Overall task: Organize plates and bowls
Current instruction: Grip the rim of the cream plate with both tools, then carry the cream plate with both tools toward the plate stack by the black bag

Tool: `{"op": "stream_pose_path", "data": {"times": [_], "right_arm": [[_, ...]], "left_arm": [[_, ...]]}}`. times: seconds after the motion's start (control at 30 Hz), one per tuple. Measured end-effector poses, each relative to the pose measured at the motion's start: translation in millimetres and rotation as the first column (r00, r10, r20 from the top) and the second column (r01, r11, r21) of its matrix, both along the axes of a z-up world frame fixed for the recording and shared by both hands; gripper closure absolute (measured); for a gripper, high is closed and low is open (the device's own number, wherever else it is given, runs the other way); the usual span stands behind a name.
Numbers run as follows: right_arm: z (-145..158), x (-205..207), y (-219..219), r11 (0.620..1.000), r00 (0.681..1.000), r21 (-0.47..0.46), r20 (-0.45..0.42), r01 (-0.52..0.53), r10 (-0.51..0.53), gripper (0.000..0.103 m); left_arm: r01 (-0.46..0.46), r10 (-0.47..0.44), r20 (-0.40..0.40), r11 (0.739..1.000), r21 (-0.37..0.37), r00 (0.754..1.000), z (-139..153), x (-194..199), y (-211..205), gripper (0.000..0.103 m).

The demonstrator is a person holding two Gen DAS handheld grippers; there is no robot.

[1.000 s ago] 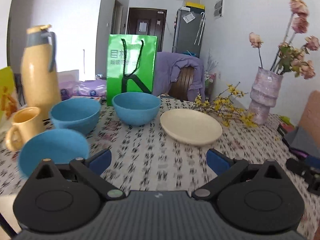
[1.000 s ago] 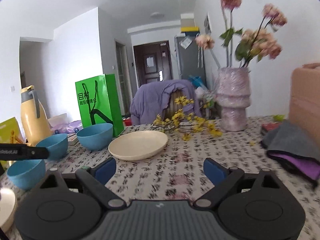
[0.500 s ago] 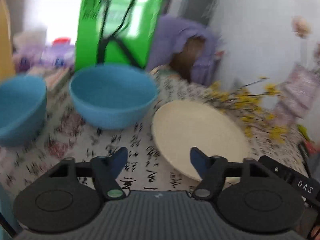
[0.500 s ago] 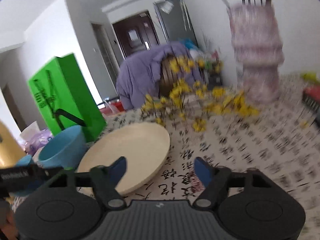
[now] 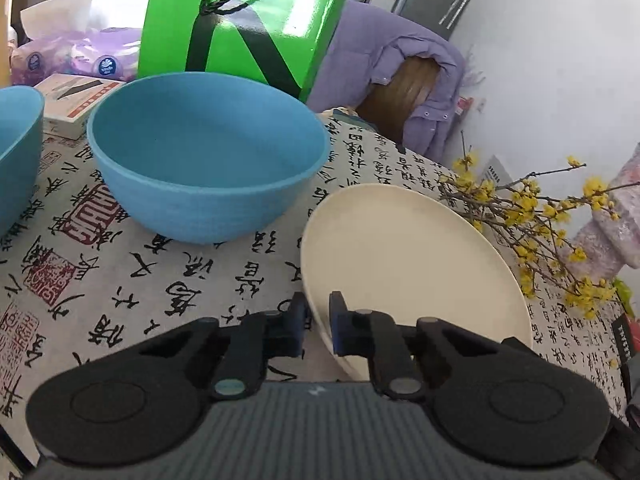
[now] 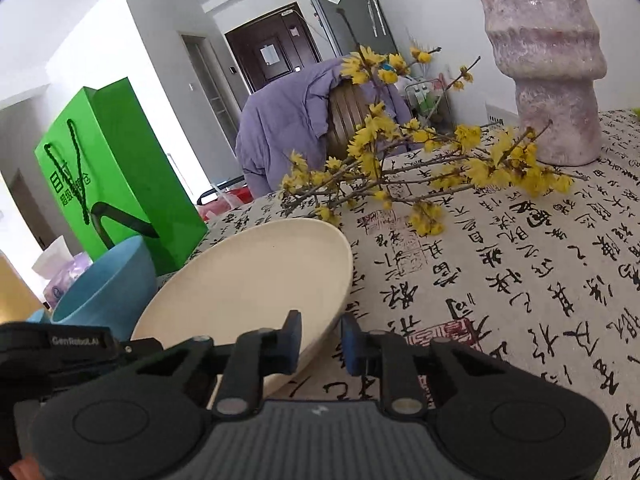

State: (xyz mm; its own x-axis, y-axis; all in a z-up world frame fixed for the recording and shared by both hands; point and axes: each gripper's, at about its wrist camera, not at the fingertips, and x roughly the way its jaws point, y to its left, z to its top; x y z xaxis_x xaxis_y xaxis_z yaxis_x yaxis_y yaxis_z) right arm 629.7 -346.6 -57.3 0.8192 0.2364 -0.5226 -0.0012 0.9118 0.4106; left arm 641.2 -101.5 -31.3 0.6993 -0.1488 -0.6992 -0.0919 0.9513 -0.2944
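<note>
1. The cream plate [image 5: 408, 264] lies on the table with the calligraphy cloth [image 5: 160, 280], just right of the blue bowl [image 5: 208, 152].
2. The left gripper [image 5: 318, 320] is narrow and grips the plate's near left rim.
3. The right gripper [image 6: 320, 340] is closing its jaws over the plate's [image 6: 248, 280] near right rim.
4. Yellow flower branches [image 6: 400, 160] lie beyond the plate.

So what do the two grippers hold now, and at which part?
Both are on the cream plate: left gripper on its near rim, right gripper, jaws closing, astride the rim.
</note>
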Motion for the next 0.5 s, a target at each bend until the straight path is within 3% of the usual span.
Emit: {"op": "stream_pose_path", "data": {"times": [0.27, 0.5], "right_arm": [[14, -24, -9, 0.999, 0.998, 0.034, -0.056, -0.032, 0.034, 0.089], [33, -86, -4, 0.996, 0.997, -0.07, -0.063, -0.057, 0.052, 0.089]], "left_arm": [[0.034, -0.034, -0.011, 0.998, 0.053, 0.999, 13, -48, -2, 0.091], [0.052, -0.053, 0.017, 0.997, 0.05, 0.998, 34, -118, -7, 0.091]]}}
